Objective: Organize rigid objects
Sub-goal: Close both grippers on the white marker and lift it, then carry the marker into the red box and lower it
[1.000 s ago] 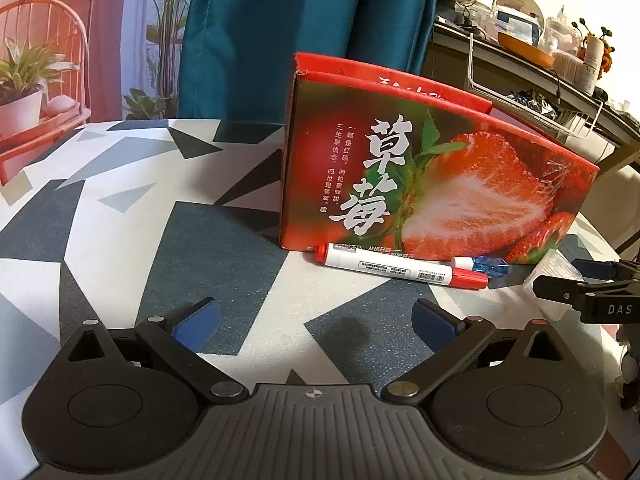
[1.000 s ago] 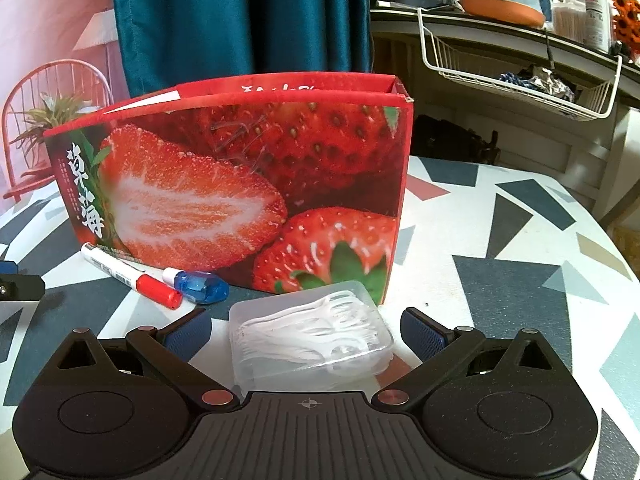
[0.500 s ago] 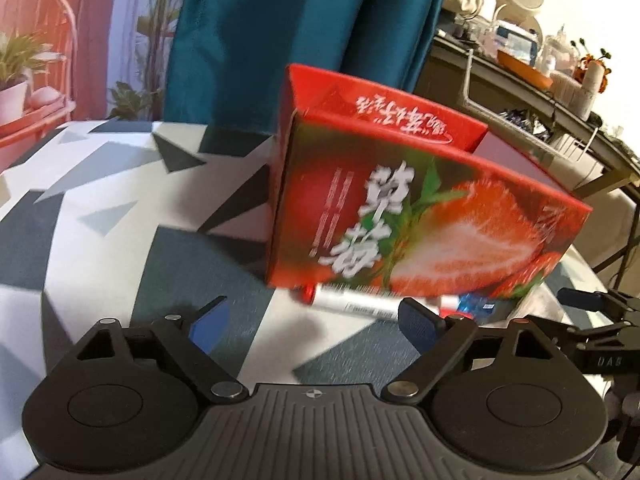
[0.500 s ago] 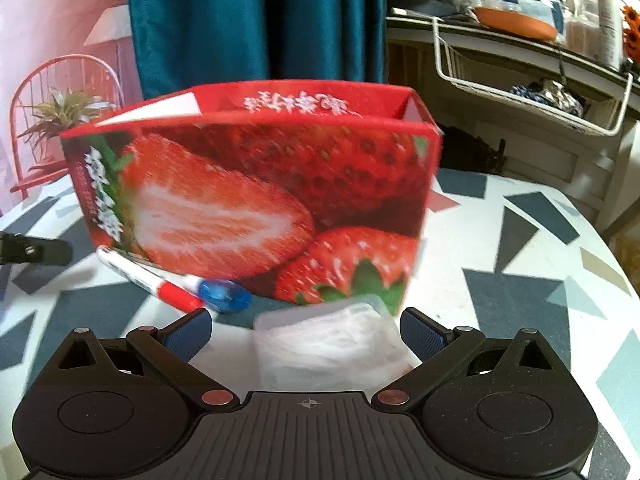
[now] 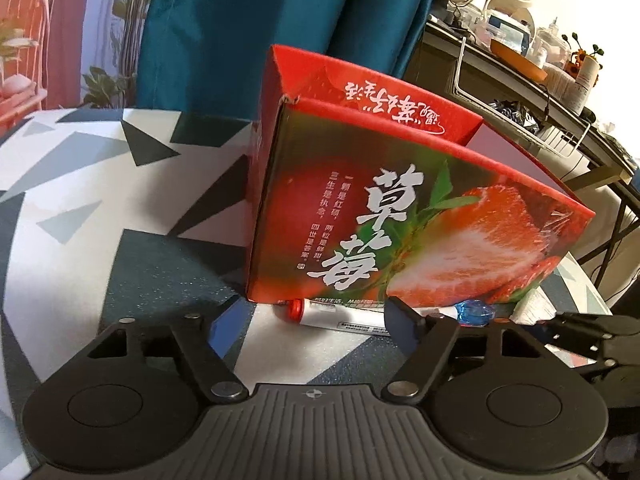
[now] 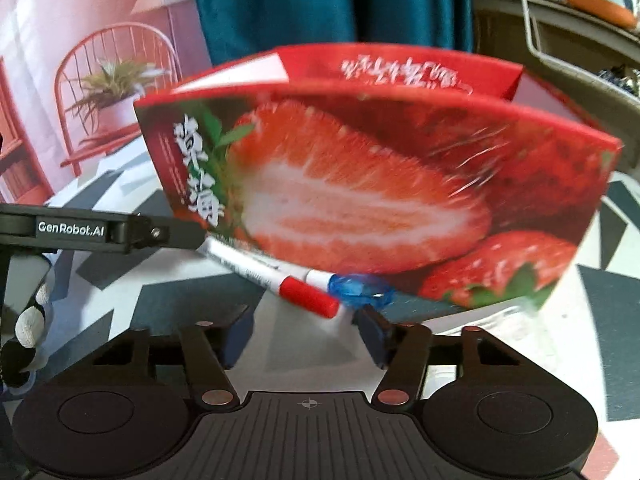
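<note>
We hold our left gripper (image 5: 306, 322) low over the desk (image 5: 80, 208), its blue-padded fingers spread wide with nothing between them, pointing at the base of the strawberry box (image 5: 400, 216). The box stands upright on the patterned desk with its top open, and a red inner flap with white lettering shows above the front wall. Along the foot of that front wall lies a white marker (image 5: 340, 318) with a red cap at each end, touching or nearly touching the cardboard; in the left wrist view one finger pad (image 5: 400, 326) covers part of its barrel. Just beside the marker's far end sits a small clear blue piece (image 5: 474, 312), also against the box. Our right gripper (image 6: 304, 334) is likewise low and open, its fingers set moderately apart and empty, with the marker's red cap (image 6: 310, 300) and the blue piece (image 6: 360, 288) lying just ahead of the gap. The right wrist view is blurred, so we cannot tell fine detail on the box face (image 6: 380, 200). A pale translucent object (image 6: 516, 320) shows under the box's right corner, too smeared to identify. The other gripper's black arm (image 6: 100, 232) reaches in from the left edge of that view, near the marker's end. A teal curtain (image 5: 260, 20) hangs behind the desk.
</note>
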